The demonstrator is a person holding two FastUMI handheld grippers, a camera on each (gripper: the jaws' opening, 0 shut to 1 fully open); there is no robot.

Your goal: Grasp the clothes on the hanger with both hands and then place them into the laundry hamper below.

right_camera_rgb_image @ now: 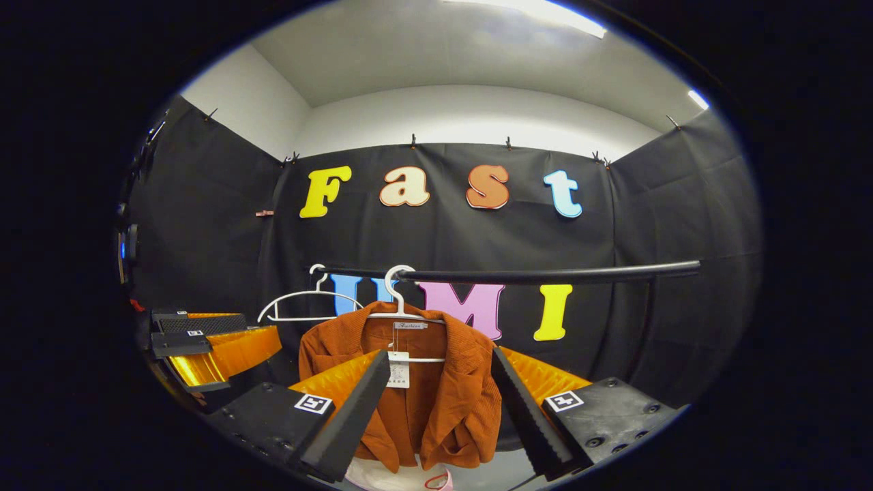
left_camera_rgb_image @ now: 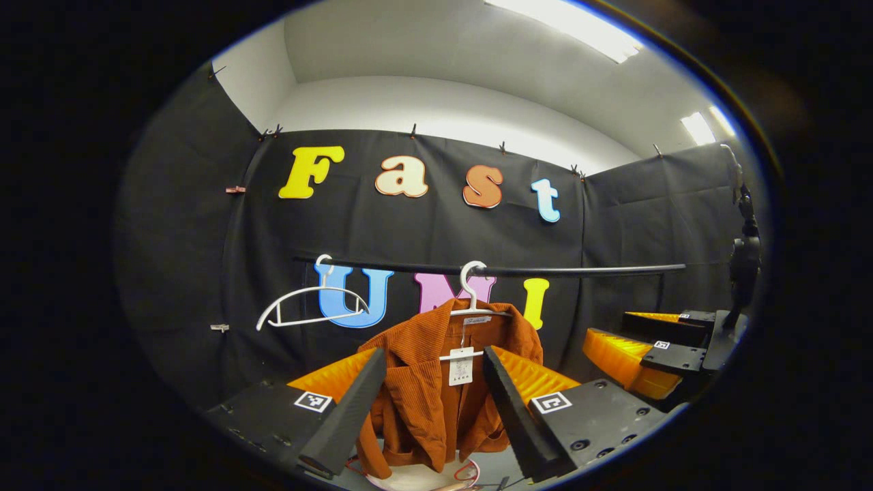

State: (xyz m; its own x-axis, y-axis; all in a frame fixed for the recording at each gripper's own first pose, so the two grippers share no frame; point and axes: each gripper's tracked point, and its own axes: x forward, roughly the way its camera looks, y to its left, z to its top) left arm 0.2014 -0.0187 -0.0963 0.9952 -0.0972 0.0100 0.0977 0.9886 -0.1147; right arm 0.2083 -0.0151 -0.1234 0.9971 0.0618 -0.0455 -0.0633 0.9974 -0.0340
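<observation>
Rust corduroy jacket (left_camera_rgb_image: 436,389) hangs beyond the parted left gripper (left_camera_rgb_image: 430,402).

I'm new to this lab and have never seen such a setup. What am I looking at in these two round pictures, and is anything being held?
A person holds two handheld tools, each with two jaws and a fisheye camera looking forward along them. In the left gripper view, the left gripper shows at the bottom, jaws apart; the right gripper appears farther off at the right edge. The right gripper view is the same from the other tool. Ahead, an orange-brown jacket hangs on a white hanger from a black rail, beside an empty hanger. Nothing is held. A pale rim under the jacket may be the hamper; I can't tell.
</observation>
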